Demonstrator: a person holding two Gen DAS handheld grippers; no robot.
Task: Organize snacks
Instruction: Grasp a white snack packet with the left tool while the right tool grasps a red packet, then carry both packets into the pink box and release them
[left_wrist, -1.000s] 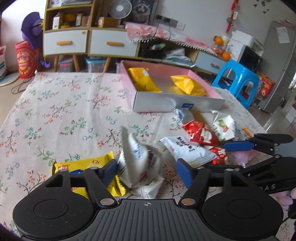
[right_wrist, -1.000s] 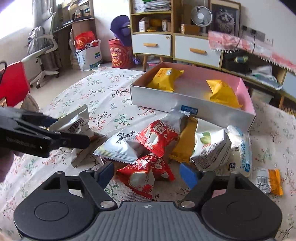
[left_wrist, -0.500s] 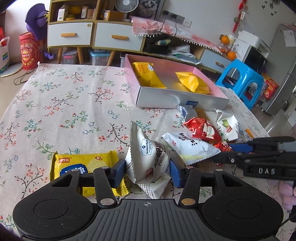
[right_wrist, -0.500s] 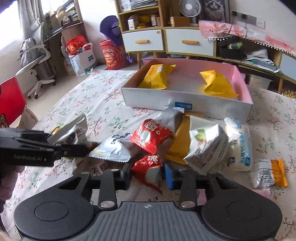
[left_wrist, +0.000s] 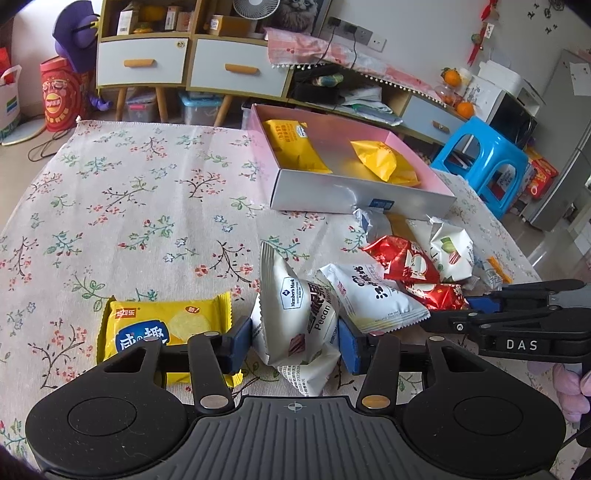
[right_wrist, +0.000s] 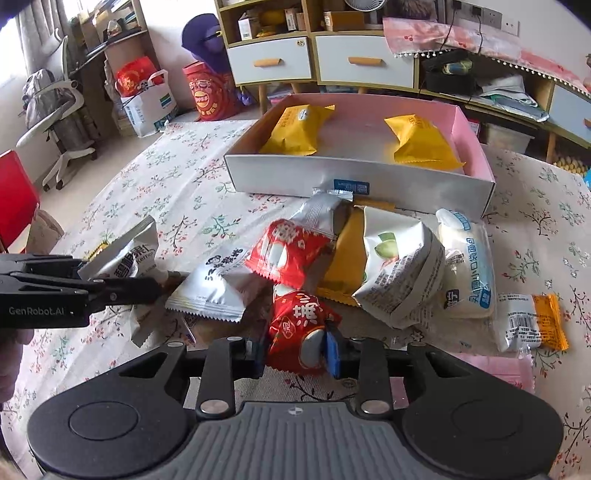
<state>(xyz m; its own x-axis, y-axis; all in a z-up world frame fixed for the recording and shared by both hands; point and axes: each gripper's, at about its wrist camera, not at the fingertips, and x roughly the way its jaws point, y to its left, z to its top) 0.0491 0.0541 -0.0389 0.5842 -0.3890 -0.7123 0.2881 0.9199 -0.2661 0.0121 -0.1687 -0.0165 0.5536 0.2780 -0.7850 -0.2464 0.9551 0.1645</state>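
On the floral tablecloth, my left gripper (left_wrist: 295, 334) is shut on a white pecan packet (left_wrist: 291, 302) that stands upright between its blue pads. A yellow crisp packet (left_wrist: 159, 328) lies flat just left of it. My right gripper (right_wrist: 295, 350) is shut on a red snack packet (right_wrist: 301, 314) at the near edge of a pile of snacks: another red packet (right_wrist: 288, 251), a white packet (right_wrist: 218, 284) and a white-green bag (right_wrist: 399, 273). Behind the pile stands the pink-lined box (right_wrist: 280, 173) with two yellow packets (right_wrist: 295, 129) inside. Each gripper shows at the side of the other's view.
A white bun packet (right_wrist: 469, 269) and an orange-ended wrapper (right_wrist: 528, 321) lie right of the pile. Beyond the table are a drawer cabinet (left_wrist: 144, 62), a blue stool (left_wrist: 484, 155) and a red chair (right_wrist: 14, 199).
Both grippers have closed: the left one's pads came in onto the white pecan packet, the right one's onto the lower red packet. Neither hand has shifted much.
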